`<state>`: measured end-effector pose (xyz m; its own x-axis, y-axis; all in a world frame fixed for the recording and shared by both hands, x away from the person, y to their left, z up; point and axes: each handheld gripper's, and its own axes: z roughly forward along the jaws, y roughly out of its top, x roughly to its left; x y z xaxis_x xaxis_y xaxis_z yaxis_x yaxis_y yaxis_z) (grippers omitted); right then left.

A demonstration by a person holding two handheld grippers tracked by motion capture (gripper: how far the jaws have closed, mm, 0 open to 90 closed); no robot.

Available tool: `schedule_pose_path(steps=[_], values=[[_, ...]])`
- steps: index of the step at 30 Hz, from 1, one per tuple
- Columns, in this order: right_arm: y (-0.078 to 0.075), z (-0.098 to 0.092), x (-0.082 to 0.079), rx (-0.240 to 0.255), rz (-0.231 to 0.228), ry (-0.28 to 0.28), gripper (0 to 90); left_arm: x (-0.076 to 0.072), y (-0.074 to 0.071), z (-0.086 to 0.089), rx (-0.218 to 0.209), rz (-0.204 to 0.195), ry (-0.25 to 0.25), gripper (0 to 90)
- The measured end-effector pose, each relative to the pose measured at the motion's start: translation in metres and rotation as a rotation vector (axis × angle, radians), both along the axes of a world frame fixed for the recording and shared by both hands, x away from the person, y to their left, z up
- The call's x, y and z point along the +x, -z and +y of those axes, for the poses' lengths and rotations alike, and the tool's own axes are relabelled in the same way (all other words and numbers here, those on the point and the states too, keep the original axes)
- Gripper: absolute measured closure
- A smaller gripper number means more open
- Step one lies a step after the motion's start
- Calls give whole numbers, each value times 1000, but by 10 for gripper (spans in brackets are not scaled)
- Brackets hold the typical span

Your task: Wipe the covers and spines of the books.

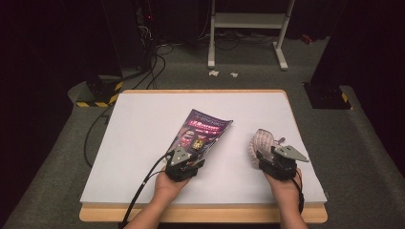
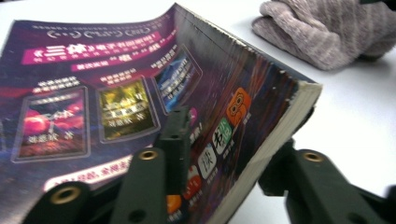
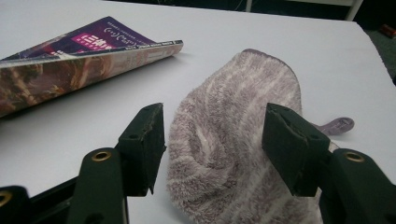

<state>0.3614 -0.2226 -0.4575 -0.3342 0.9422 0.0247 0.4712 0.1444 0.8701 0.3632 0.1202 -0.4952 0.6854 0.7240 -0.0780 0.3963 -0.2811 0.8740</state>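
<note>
Nearest me, my left tongs [image 1: 187, 162] sit at the near corner of the book [image 1: 203, 131], which lies around the middle of the white worktop [image 1: 143, 143]. The jaws straddle that corner with a gap on one side — parted, not pinching, so I judge the book is let go or not yet taken. My right tongs [image 1: 267, 160] hover toward the near right edge, jaws spread around the fuzzy cloth [image 1: 261, 143] without squeezing it; the grab is still to do.

From above, the book reads as roughly flat. My left gripper view shows its cover [image 2: 116, 93] bowed and the page edge lifted — my right gripper view adds the cloth's [image 3: 233, 140] small loop tag [image 3: 337, 125] lying behind.
</note>
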Motion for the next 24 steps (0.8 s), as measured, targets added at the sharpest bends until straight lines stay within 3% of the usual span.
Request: schedule_pose_path(steps=[6,13,16,20,24], values=[[1,1,1,5,8,-3,397,-7,3,-4,15,8,26,485],[1,0,1,11,6,-1,399,-16,2,-4,8,20,59,459],[0,0,1,13,4,-2,399,-22,3,-4,-6,47,81,450],[-1,1,1,13,2,-4,400,-31,4,-9,-18,46,116,451],[-1,2,0,12,1,-8,400,-30,2,-8,-45,50,114,451]])
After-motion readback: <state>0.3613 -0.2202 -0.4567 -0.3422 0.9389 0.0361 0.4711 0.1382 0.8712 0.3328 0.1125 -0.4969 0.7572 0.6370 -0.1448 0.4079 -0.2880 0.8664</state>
